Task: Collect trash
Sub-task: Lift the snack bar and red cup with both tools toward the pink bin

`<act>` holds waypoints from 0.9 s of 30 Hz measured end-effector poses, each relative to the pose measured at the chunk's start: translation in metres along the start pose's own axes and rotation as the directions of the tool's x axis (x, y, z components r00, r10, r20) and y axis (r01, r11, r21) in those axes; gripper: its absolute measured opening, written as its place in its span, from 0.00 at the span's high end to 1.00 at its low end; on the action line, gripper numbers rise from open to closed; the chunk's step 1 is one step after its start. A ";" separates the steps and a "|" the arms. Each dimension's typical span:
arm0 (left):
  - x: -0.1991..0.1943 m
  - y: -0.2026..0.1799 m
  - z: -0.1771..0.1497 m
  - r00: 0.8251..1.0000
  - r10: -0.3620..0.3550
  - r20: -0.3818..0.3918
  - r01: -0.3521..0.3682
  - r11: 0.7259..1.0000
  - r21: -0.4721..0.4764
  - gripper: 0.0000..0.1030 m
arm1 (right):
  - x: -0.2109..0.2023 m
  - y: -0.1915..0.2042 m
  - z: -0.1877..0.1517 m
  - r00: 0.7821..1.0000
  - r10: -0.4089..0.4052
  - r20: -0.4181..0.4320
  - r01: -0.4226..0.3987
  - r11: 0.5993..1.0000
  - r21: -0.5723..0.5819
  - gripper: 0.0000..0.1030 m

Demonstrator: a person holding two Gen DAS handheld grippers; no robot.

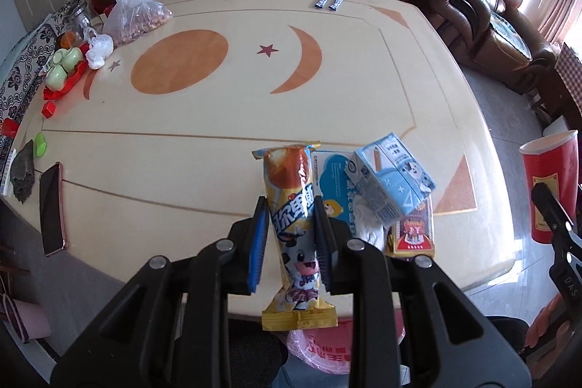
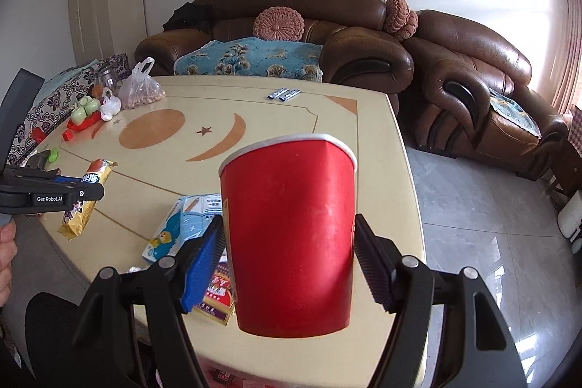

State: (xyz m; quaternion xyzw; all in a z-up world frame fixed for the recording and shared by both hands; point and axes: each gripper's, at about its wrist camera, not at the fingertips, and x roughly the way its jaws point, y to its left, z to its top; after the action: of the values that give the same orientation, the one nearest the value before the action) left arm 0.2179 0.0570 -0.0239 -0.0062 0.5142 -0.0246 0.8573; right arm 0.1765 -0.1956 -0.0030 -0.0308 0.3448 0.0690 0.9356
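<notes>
- Left tongs (image 1: 291,224) — pinching the yellow snack wrapper (image 1: 294,224) around its middle; the wrapper hangs lengthwise between the pads, its crimped lower end over the near worktop (image 1: 254,119) edge. It looks flat, crinkly and light, cartoon print on the lower half.
- Step, as I read it: both hands loaded, carrying trash off toward a bin. A pink bag (image 1: 327,350) with red print shows below the worktop edge under my left tongs; likely the drop spot, can't confirm.
- Middle of the worktop, near edge: a blue milk carton (image 1: 391,179) tipped on a flat blue-and-white packet (image 1: 333,184), white crumpled stuff beside it, and a red-and-gold box (image 1: 414,230). All of it is not yet collected.
- Right tongs (image 2: 291,257) — pinching the red paper cup (image 2: 291,235) at its sides, upright, white rim on top, held above the worktop's right part. The wall looks a bit creased.
- Next move calls for bringing each piece over the bin opening, then spreading the tongs one at a time; thin wrapper may cling to a pad.
</notes>
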 end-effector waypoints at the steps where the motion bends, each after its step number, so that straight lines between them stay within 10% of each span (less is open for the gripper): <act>1: -0.005 0.000 -0.006 1.000 -0.005 0.004 0.005 1.000 0.003 0.76 | -0.009 0.003 -0.004 1.000 0.000 0.005 0.000 1.000 -0.001 0.34; 27: -0.041 -0.020 -0.123 0.999 -0.048 -0.018 0.049 0.997 0.065 0.76 | -0.108 0.059 -0.090 0.999 0.042 -0.004 -0.042 0.998 -0.037 0.34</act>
State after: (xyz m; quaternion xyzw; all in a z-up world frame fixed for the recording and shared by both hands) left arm 0.0898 0.0412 -0.0447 0.0095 0.5199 -0.0625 0.8519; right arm 0.0289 -0.1582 -0.0021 -0.0407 0.3457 0.0950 0.9326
